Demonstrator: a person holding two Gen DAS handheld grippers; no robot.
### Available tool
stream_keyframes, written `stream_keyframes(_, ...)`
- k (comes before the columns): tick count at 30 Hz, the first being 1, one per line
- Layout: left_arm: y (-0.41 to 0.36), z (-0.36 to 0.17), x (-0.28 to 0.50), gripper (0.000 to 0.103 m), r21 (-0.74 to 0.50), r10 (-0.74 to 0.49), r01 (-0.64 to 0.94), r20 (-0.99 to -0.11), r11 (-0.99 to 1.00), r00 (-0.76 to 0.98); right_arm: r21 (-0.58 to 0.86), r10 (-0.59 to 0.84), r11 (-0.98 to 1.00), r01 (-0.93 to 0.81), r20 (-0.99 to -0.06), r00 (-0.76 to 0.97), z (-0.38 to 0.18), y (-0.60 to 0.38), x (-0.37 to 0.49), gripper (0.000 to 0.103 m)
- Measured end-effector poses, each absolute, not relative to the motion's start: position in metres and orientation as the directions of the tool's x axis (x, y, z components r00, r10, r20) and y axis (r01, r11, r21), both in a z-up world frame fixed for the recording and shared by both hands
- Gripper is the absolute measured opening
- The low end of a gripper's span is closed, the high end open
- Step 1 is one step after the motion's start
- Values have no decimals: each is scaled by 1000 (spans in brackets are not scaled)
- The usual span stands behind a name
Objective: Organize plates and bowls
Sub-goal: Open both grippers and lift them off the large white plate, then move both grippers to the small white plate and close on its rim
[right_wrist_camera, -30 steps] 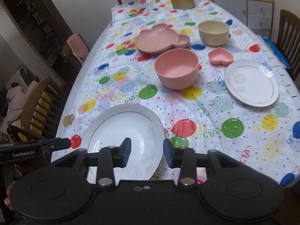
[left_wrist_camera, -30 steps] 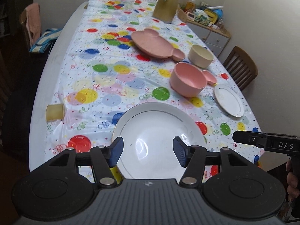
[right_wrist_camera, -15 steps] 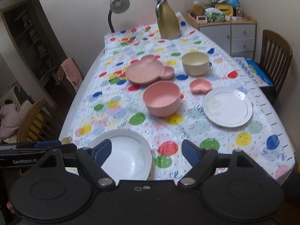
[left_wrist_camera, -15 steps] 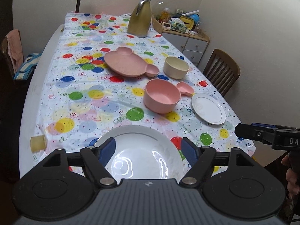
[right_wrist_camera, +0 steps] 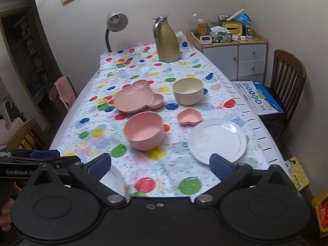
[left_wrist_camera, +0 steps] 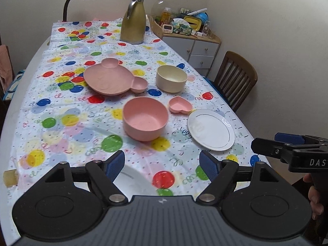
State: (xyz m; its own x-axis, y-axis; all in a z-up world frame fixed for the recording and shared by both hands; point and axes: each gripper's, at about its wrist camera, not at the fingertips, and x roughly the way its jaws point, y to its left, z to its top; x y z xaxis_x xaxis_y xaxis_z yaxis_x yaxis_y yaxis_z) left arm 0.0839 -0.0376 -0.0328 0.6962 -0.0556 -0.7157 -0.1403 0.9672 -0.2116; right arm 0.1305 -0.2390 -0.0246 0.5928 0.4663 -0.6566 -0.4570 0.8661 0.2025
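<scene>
Across the lower part of both wrist views, the two grippers are filling the frame, each with its blue pads spread wide and nothing between them. The left gripper [left_wrist_camera: 162, 165] is hovering over the near edge of the table [left_wrist_camera: 18, 75], its jaws having just been opening, and the right gripper [right_wrist_camera: 161, 167] is doing the same, its jaws standing wider. Just behind the left finger in each view, a large white plate [left_wrist_camera: 131, 181] is lying at the table's near edge, mostly hidden by the gripper body. At the centre of the left view a pink bowl [left_wrist_camera: 145, 121] is sitting upright on the balloon-print cloth [left_wrist_camera: 67, 110], and just to its right a small heart dish [left_wrist_camera: 180, 105] is lying close beside a smaller white plate [left_wrist_camera: 211, 130] at centre right. Above these, toward the middle of the frame, a pink bear plate [left_wrist_camera: 111, 79] and a cream bowl [left_wrist_camera: 171, 78] are sitting side by side, apart from each other. At the top centre a gold jug [left_wrist_camera: 133, 21] is standing upright on the far end of the cloth. At the right edge of the left view, a hand [left_wrist_camera: 316, 203] is holding the right gripper's handle.
</scene>
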Motion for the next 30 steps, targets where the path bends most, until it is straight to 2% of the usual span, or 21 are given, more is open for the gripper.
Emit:
stream_keyframes(9, -90, -58, 158, 80, -189, 1, -224, -762, 956, 647, 178, 452, 862, -475, -692, 562, -47, -286, 206, 102)
stream_keyframes(14, -112, -80, 193, 80, -168, 32, -276, -802, 946, 597, 164, 457, 845, -509, -717, 527, -65, -301, 253, 98)
stream_keyframes(21, -135, -102, 231, 80, -128, 69, -308, -828, 943, 556, 167, 484, 795, -583, -754, 444, -92, -308, 308, 82)
stream_keyframes(30, -143, -132, 262, 79, -141, 58, -348, -862, 927, 504, 194, 507, 745, -638, -787, 353, -120, -302, 357, 74)
